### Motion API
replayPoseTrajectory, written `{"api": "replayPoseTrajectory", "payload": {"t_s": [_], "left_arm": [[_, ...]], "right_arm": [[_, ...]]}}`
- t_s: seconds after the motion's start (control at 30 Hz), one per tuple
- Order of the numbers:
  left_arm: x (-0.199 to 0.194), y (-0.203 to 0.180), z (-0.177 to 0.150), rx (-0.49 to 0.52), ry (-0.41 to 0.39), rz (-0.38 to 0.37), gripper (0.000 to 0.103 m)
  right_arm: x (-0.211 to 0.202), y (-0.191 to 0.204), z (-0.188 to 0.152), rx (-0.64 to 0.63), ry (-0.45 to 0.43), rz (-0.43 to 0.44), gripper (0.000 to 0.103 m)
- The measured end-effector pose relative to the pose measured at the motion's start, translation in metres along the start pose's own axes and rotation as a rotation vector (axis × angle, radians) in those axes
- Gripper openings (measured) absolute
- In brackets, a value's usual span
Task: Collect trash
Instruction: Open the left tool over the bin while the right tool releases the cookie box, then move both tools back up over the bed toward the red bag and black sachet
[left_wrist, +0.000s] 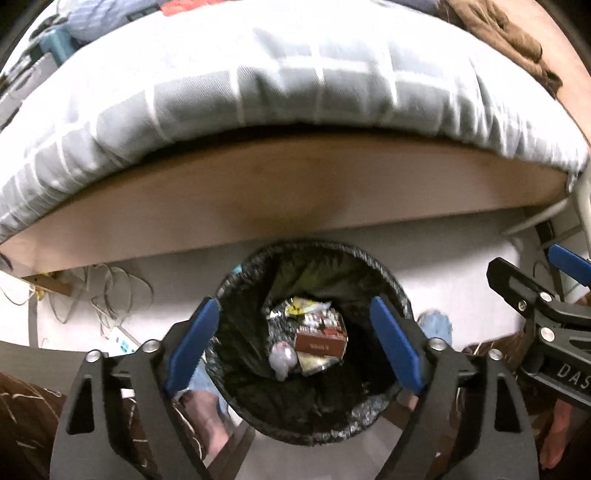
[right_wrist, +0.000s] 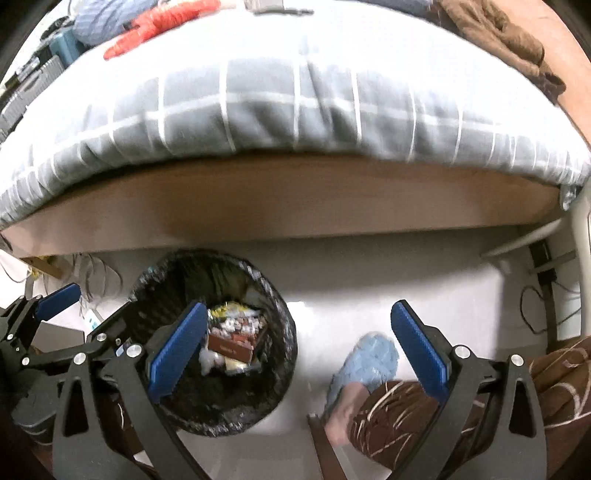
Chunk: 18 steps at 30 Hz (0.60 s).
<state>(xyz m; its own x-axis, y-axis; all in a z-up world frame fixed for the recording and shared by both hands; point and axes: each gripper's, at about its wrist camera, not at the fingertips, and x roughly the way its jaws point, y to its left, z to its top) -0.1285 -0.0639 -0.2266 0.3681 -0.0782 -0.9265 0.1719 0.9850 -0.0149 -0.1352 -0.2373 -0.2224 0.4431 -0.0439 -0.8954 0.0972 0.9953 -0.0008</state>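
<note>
L gripper (left_wrist: 293, 345) wide open, empty, hovering right over bin (left_wrist: 384, 275). Bin has black liner, sits on white floor (left_wrist: 461, 266) just beside bed frame (left_wrist: 280, 192). Trash inside at bottom: brown box (left_wrist: 320, 345), wrappers (left_wrist: 301, 308), a crumpled clear piece, prob plastic, blurry. R gripper (right_wrist: 297, 352) also open, empty, to the right of bin, over floor near blue slipper (right_wrist: 369, 358). Grey checked duvet (right_wrist: 295, 103) on bed above.

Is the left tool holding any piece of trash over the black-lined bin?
No. The left tool is open with nothing between its blue pads, above the black-lined bin already holding wrappers.
</note>
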Motion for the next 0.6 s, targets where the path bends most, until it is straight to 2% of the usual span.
{"api": "replayPoseTrajectory", "payload": {"t_s": [0.1, 0.33, 0.6], "left_arm": [[-0.018, 0.003, 0.010, -0.011, -0.067, 0.008, 0.097], [-0.054, 0.011, 0.035, -0.039, -0.159, 0.021, 0.097], [-0.090, 0.021, 0.072, -0.042, -0.272, 0.039, 0.097]], "right_arm": [[-0.018, 0.002, 0.014, -0.006, -0.082, 0.007, 0.096], [-0.059, 0.002, 0.043, -0.020, -0.253, 0.014, 0.096], [-0.075, -0.007, 0.076, -0.005, -0.345, 0.015, 0.096]]}}
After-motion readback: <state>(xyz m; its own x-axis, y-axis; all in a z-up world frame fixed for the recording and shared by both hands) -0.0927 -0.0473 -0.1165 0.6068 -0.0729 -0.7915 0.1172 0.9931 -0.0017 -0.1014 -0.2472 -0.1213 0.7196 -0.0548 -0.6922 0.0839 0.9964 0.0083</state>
